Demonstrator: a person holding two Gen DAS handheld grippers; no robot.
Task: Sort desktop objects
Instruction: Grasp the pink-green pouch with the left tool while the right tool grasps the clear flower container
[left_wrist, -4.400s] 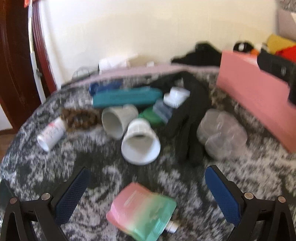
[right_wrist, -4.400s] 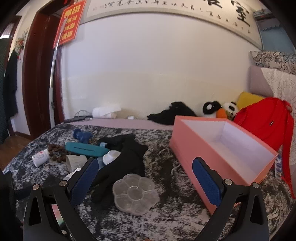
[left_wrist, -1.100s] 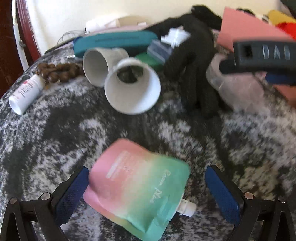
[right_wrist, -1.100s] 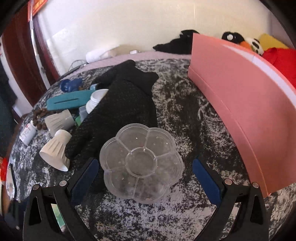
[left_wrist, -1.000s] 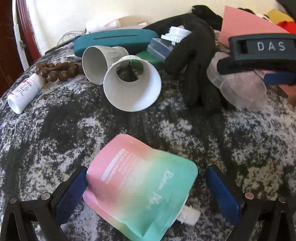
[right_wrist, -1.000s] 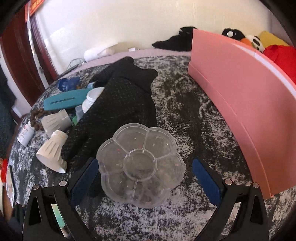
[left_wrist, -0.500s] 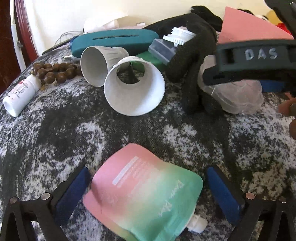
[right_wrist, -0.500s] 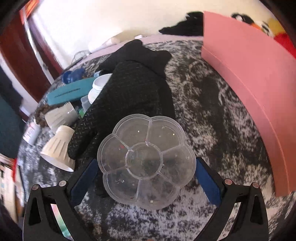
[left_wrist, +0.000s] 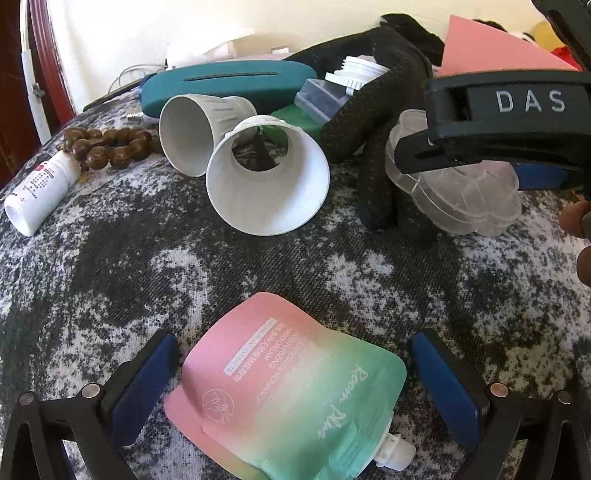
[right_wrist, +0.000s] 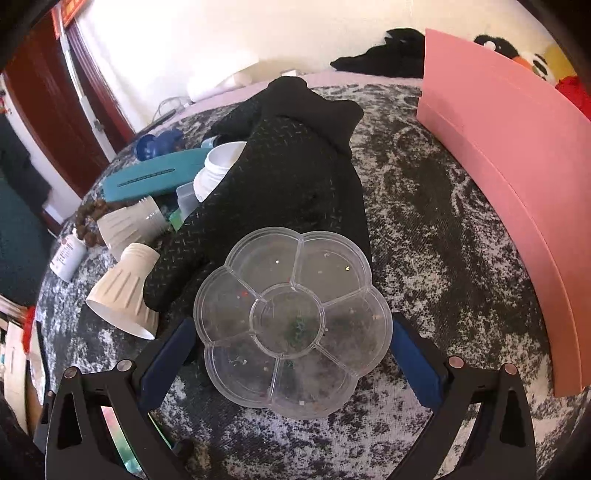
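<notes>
A pink-to-green hand cream pouch (left_wrist: 291, 391) lies flat on the grey mottled cloth between the open fingers of my left gripper (left_wrist: 295, 384), with gaps on both sides. A clear flower-shaped compartment box (right_wrist: 293, 319) lies between the open fingers of my right gripper (right_wrist: 291, 354), close to both pads; it also shows in the left wrist view (left_wrist: 458, 192). It rests partly on a black glove (right_wrist: 280, 184). A pink box (right_wrist: 517, 166) stands to the right.
Two white cone-shaped cups (left_wrist: 266, 181) lie on their sides beside the glove. Behind them are a teal case (left_wrist: 225, 81), brown beads (left_wrist: 107, 146), a white bottle (left_wrist: 37, 195), a white jar (right_wrist: 218, 166) and a small clear box (left_wrist: 325, 99).
Both grippers have come down and forward. The pouch now sits between my left fingers, and the flower box fills the gap between my right fingers.
</notes>
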